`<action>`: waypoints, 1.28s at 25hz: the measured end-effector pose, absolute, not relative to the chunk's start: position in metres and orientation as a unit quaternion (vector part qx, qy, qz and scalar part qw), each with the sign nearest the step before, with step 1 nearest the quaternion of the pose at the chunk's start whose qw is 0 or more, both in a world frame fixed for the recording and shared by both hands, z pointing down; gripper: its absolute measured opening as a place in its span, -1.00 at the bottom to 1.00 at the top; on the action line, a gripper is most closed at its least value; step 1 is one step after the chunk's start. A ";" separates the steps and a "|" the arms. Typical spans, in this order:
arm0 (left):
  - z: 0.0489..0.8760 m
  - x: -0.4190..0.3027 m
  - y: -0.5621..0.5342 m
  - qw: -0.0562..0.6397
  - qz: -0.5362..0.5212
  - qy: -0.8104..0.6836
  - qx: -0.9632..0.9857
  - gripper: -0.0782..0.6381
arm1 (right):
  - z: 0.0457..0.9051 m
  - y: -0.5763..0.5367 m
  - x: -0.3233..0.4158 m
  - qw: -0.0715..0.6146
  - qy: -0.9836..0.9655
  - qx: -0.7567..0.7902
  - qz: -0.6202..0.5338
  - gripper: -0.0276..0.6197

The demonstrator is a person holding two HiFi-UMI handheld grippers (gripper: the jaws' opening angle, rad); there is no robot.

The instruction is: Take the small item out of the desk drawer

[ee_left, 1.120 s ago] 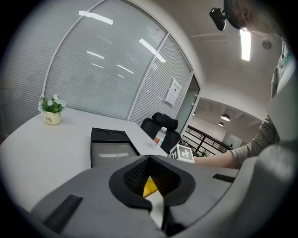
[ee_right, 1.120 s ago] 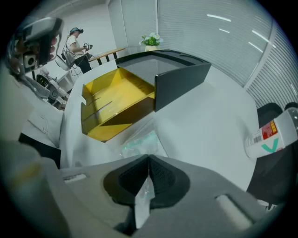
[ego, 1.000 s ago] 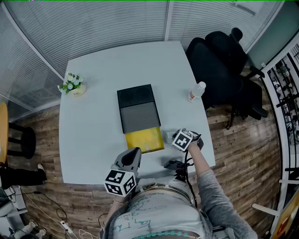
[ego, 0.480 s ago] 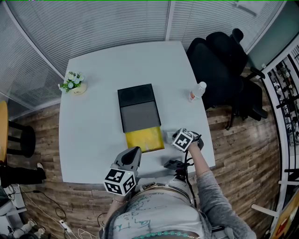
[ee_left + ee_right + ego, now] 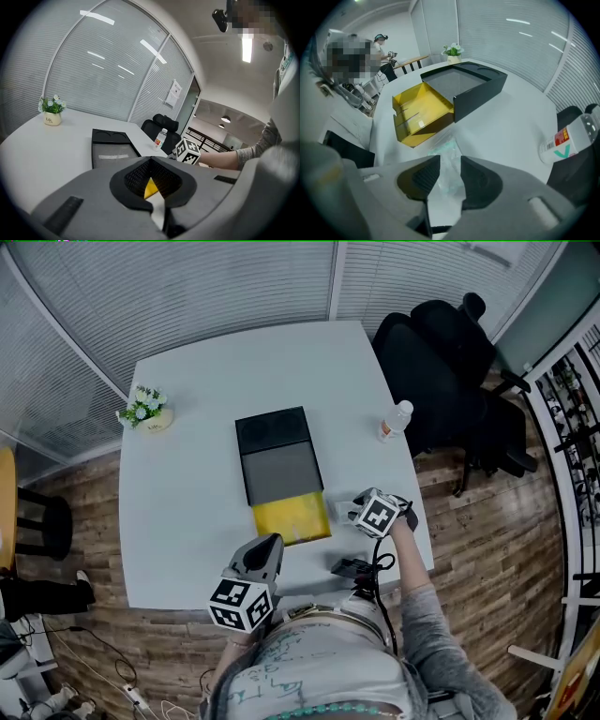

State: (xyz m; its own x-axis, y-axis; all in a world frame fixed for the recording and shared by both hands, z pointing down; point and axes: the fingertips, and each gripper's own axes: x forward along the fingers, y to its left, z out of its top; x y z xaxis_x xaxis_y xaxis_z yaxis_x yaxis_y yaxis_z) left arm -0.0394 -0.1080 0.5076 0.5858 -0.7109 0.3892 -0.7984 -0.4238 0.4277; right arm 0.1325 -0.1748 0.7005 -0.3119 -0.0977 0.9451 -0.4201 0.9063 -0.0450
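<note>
Right claw (image 5: 450,160) just opening, now spread over clear packet (image 5: 443,148) on surface (image 5: 511,126); yellow drawer (image 5: 422,112) just beyond. Left claw (image 5: 151,160) pressed together, empty.

Your table (image 5: 178,493) is bare along its whole left half, with only the plant (image 5: 145,409) at the far corner, so you can pass freely there. The box (image 5: 275,457) and its pulled-out drawer (image 5: 292,518) block the middle; the drawer is open from above. Right of them runs a narrower strip, holding a packet (image 5: 449,161) beside the drawer and a bottle (image 5: 396,422) at the rim.
</note>
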 end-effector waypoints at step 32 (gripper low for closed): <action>0.508 -0.034 -0.104 0.291 0.076 -0.443 0.845 -0.79 | 0.670 -0.155 0.126 0.566 -0.803 0.151 0.113 -0.38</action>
State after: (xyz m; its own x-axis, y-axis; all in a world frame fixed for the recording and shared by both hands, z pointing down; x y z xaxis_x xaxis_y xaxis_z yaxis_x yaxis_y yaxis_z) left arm -0.0345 -0.1041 0.5076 0.5958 -0.7040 0.3865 -0.7928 -0.4386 0.4232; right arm 0.1257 -0.1546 0.6703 -0.3144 -0.1146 0.9424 -0.3711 0.9285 -0.0109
